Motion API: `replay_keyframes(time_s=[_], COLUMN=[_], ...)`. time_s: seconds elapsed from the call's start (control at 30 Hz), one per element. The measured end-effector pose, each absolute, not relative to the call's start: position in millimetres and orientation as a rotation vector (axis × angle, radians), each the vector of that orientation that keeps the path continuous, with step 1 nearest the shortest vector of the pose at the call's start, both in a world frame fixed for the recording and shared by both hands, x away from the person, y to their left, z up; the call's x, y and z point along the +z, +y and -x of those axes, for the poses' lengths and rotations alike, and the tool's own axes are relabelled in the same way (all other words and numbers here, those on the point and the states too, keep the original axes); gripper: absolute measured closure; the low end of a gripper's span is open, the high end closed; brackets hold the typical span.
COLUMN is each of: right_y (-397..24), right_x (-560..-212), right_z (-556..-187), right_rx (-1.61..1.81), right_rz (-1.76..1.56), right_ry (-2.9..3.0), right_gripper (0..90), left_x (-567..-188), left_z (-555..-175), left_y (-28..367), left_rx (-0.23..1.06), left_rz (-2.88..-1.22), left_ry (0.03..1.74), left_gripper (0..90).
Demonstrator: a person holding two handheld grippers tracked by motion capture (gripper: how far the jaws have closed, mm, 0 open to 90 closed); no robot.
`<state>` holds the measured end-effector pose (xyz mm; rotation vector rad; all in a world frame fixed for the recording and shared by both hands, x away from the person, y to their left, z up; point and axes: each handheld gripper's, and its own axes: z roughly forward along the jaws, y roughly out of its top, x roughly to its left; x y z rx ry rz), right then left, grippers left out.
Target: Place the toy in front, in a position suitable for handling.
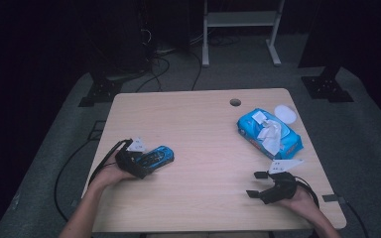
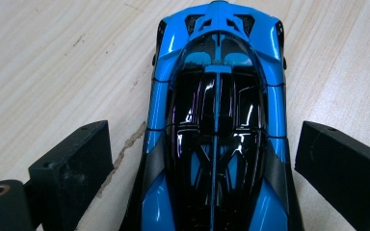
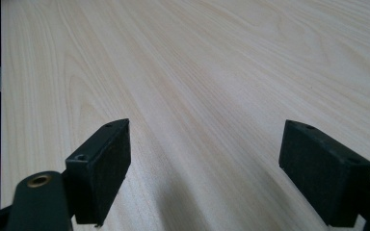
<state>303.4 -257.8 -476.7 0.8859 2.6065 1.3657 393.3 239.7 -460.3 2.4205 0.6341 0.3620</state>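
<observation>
A blue and black toy sports car [image 1: 160,154] lies on the light wooden table [image 1: 198,148] at its left side. My left gripper [image 1: 148,160] reaches around the car's rear end. In the left gripper view the car [image 2: 217,110] lies lengthwise between the two jaws. A strip of table shows between the car and the left pad [image 2: 77,163], and the right pad [image 2: 339,166] is almost at the car's side. My left gripper [image 2: 204,132] is open. My right gripper [image 1: 256,184] rests near the front right, open, and in its own view the right gripper [image 3: 207,130] has bare table between its jaws.
A blue wet-wipes pack [image 1: 269,133] with a white wipe sticking out lies at the back right. A white round lid [image 1: 285,113] sits just behind it. A cable hole [image 1: 235,102] is near the far edge. Cables trail off both grippers.
</observation>
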Motion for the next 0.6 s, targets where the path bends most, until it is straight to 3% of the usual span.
replay_keyframes(time_s=[0.2,0.6], right_y=[-258.6,-258.0], right_x=[-477.1,-478.5], right_z=[-303.9,-304.3], right_rx=[1.362,1.35], right_rz=[-0.886,-0.882], right_ry=[2.608,2.617], right_gripper=[17.9,17.9], left_x=[-462.0,-463.6], left_z=[-395.2,-403.8], left_y=[238.3,233.4], left_rx=[0.324,0.248], left_rz=[-2.412,-2.426], left_ry=[0.635,0.707], left_gripper=[12.6,14.4])
